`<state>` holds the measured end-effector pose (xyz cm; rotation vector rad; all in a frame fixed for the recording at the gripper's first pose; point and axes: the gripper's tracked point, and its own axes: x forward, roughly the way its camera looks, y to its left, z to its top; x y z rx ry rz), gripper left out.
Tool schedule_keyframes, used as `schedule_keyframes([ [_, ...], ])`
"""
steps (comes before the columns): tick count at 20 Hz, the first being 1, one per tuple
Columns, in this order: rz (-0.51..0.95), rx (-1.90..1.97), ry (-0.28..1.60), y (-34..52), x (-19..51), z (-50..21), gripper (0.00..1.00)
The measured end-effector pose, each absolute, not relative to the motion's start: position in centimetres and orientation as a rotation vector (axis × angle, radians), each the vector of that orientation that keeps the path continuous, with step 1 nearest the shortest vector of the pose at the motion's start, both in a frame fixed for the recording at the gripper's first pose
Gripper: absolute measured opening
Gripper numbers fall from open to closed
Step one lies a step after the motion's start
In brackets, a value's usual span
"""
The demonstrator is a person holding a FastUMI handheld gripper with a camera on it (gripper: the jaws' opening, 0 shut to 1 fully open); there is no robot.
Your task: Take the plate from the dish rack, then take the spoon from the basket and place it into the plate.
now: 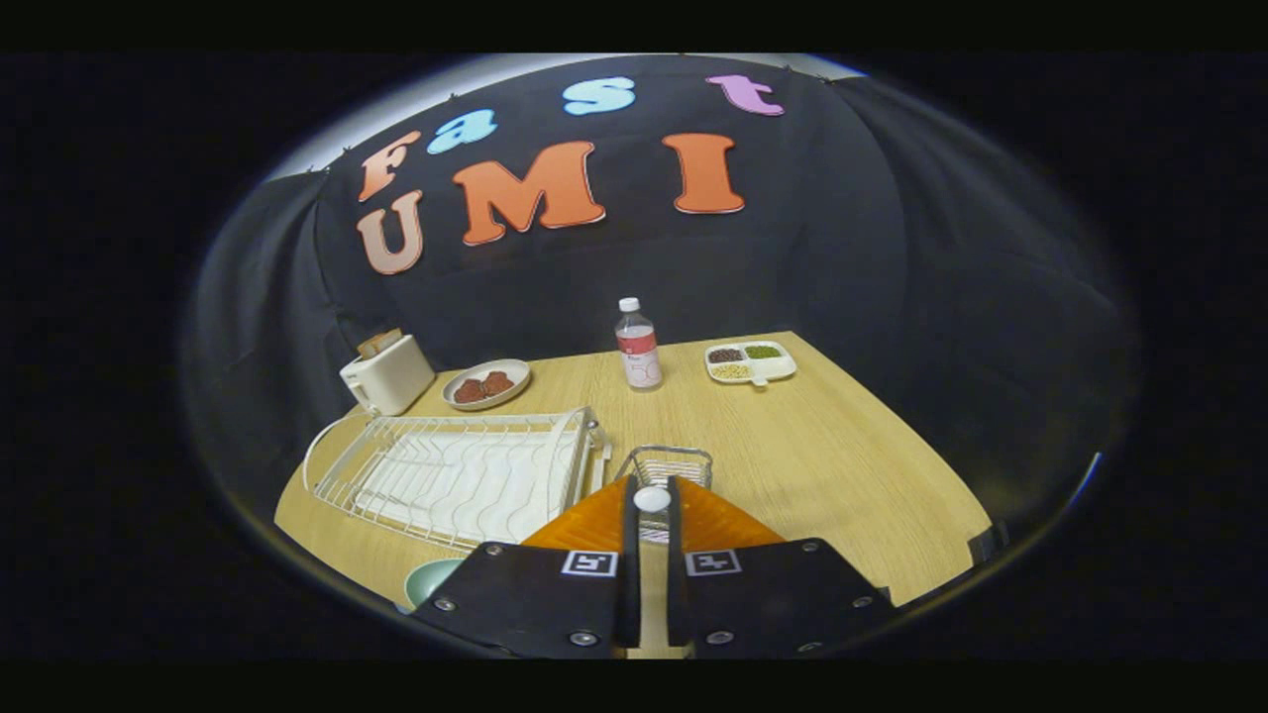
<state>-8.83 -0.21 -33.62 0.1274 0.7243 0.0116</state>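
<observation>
A wooden counter (812, 446) seen from along the tool (651, 498), whose two fingers are clamped on a small white round end, apparently the spoon (651, 498), its handle hidden between them. Just beyond the fingertips stands a small wire basket (666, 463). Left of the basket lies a white wire dish rack (461, 473), empty of dishes. A pale green plate (429, 579) shows partly below the rack, beside the tool's body. Behind the rack sit a cream toaster (388, 374) and a dish of brown food (486, 384). Behind the basket stand a clear bottle (639, 347) and a divided tray of beans (750, 362)
</observation>
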Motion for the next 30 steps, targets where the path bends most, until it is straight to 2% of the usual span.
schedule_keyframes([
  [8, 0.080, 0.172, 0.672, -0.3, -9.1, -27.1, 0.11],
  [15, 0.231, 0.151, 0.602, 1.9, -10.5, -23.3, 0.11],
  [23, 0.392, 0.170, 0.603, 5.4, -14.0, -24.4, 0.11],
  [30, 0.549, 0.207, 0.686, 9.8, -17.3, -26.1, 0.11],
])
